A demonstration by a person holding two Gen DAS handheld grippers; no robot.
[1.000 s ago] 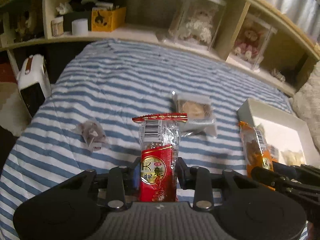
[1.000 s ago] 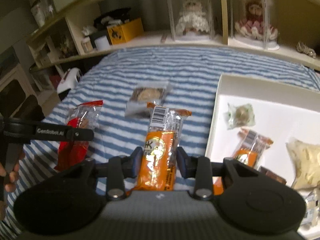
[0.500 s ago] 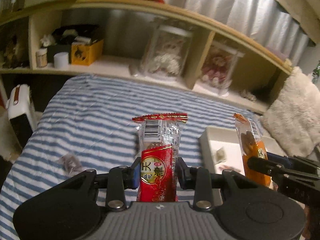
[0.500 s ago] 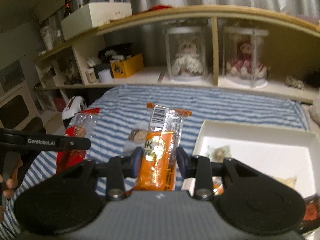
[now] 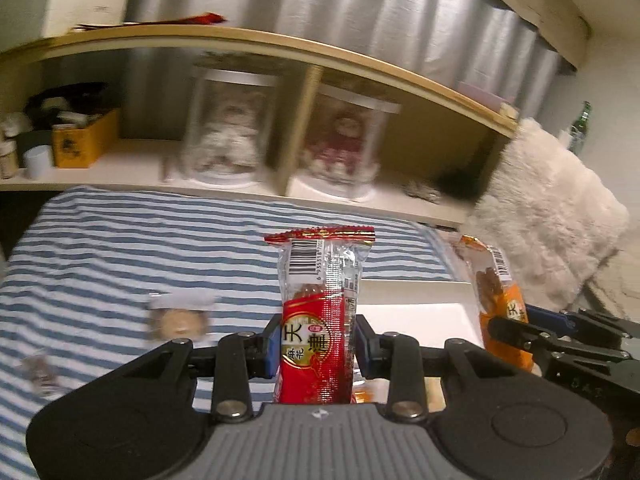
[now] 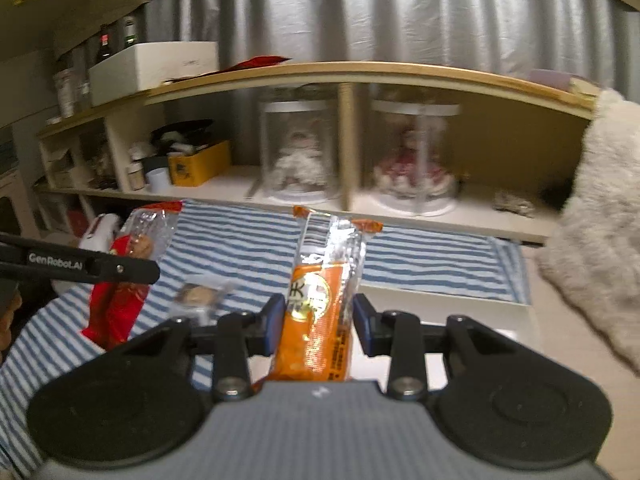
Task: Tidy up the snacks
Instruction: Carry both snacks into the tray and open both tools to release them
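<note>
From your left wrist camera, your left claw (image 5: 317, 346) is clenched on an upright red-and-clear plastic snack packet (image 5: 320, 320), its barcode end pointing to 12 o'clock. At 3 o'clock your right claw (image 5: 508, 330) grips an orange-and-clear plastic snack packet (image 5: 498, 300), also upright. Between the two, at about 2 o'clock behind the red packet, lies the rim of a shallow white rectangular box (image 5: 416, 286) on the blue-and-white striped bed cover (image 5: 120, 248). At 9 o'clock a small clear-wrapped round cookie (image 5: 178, 320) rests on the stripes, blurred. A fluffy cream cushion (image 5: 556, 216) sits at 2 o'clock. From your right wrist camera, your right claw (image 6: 320, 324) is closed tight on the orange packet (image 6: 324, 292), held upright in the middle of the view. At 9 o'clock your left claw (image 6: 132, 268) holds the red packet (image 6: 124, 280) above the striped cover (image 6: 420, 260). The wrapped cookie (image 6: 198, 294) lies between the two packets, lower down on the bed. The white box (image 6: 448, 304) shows its near wall at 3 o'clock, just behind the claw.
</note>
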